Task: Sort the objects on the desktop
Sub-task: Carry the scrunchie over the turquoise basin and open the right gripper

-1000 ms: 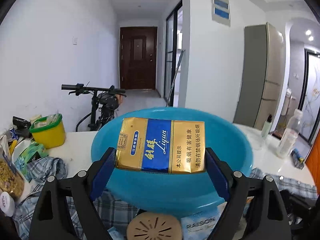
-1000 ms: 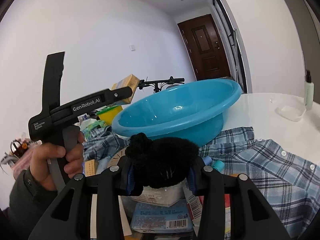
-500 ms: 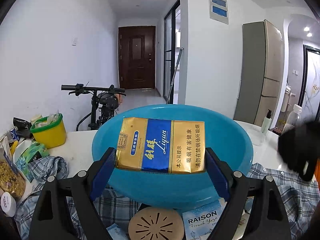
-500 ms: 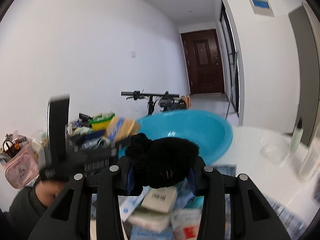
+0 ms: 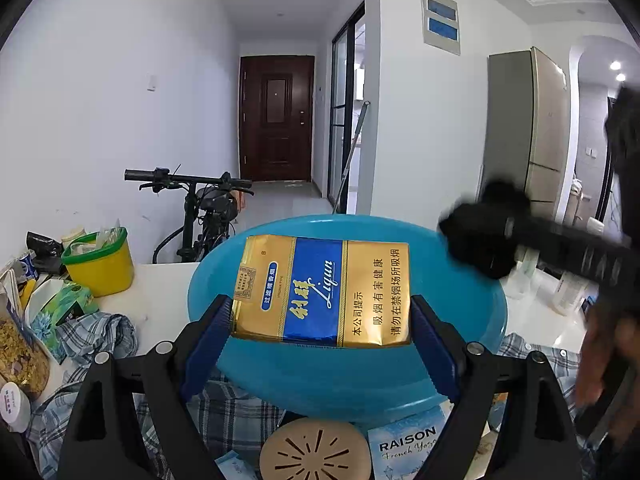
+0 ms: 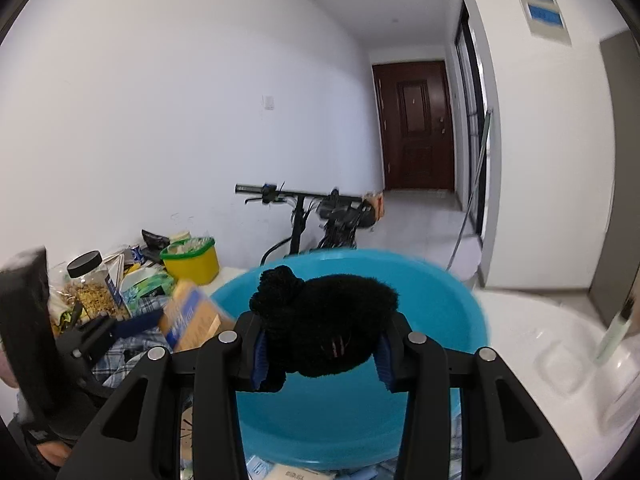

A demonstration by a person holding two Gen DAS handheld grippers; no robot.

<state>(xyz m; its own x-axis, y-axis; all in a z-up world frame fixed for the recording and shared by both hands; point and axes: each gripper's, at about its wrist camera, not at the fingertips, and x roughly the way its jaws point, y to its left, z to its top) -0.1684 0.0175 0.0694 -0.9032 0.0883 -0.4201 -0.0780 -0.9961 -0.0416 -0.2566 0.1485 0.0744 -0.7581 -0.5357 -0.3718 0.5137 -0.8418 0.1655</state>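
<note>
Over the blue basin [image 5: 472, 280], left gripper [image 5: 320, 320] clamping cigarette pack [image 5: 324, 292], right gripper [image 6: 320, 354] clamping black fabric [image 6: 324, 320]

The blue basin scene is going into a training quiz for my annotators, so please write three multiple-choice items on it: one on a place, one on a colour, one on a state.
1. Where is the yellow tub with the green rim?
A. inside the basin
B. on the white table, left of the basin
C. on the floor beside the bicycle

2. What colours is the cigarette pack?
A. gold and blue
B. red and white
C. green and black

3. What is the right gripper doing?
A. open, holding nothing
B. shut on the pack
C. shut on the black fuzzy item

Answers:
1 B: the yellow tub stands on the white table, left of the blue basin.
2 A: the cigarette pack in the left gripper has gold panels and a blue band.
3 C: the right gripper clamps the black fuzzy item.
</note>
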